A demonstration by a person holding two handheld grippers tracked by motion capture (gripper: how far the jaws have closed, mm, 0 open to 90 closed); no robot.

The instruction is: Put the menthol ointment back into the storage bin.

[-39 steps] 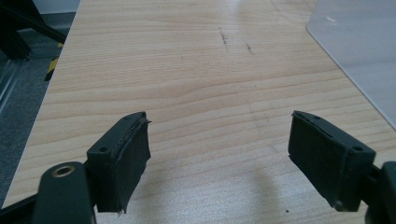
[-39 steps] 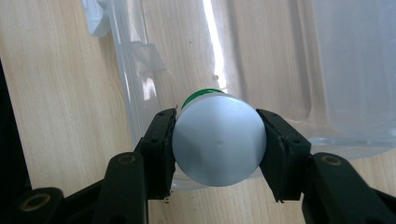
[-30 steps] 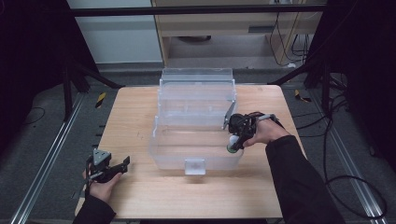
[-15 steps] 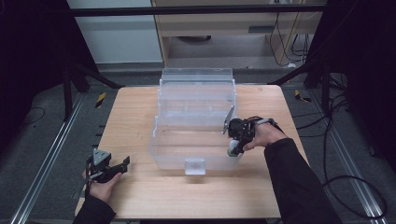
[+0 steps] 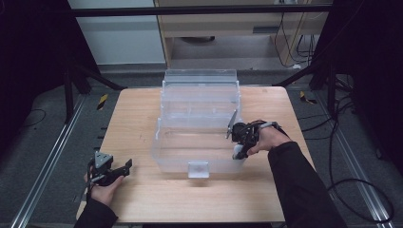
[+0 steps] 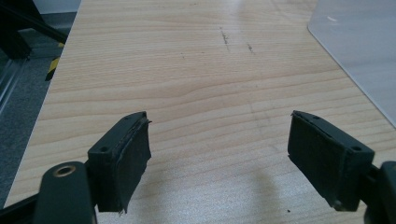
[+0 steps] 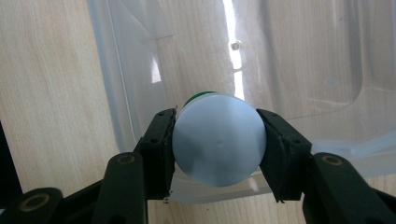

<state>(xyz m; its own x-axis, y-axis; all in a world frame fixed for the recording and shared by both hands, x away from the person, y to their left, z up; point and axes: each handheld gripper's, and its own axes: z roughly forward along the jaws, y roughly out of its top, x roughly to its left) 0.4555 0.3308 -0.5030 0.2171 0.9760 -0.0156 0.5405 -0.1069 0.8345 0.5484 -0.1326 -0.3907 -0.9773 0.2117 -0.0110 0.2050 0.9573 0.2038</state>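
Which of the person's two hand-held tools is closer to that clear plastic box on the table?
The right. The right tool hangs over the clear plastic box's near right corner, clamped on a round white-capped container. The left tool sits apart from the box, near the table's front left edge, open and empty.

Box [image 5: 199,137] on table [image 5: 138,123]; bottle [image 7: 217,140] above its corner.

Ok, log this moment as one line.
right gripper: shut on white-capped container, over clear bin | left gripper: open, empty, over table

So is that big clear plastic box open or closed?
Open. The clear box has its lid tipped up at the back, and the right gripper holds a round container above its open interior.
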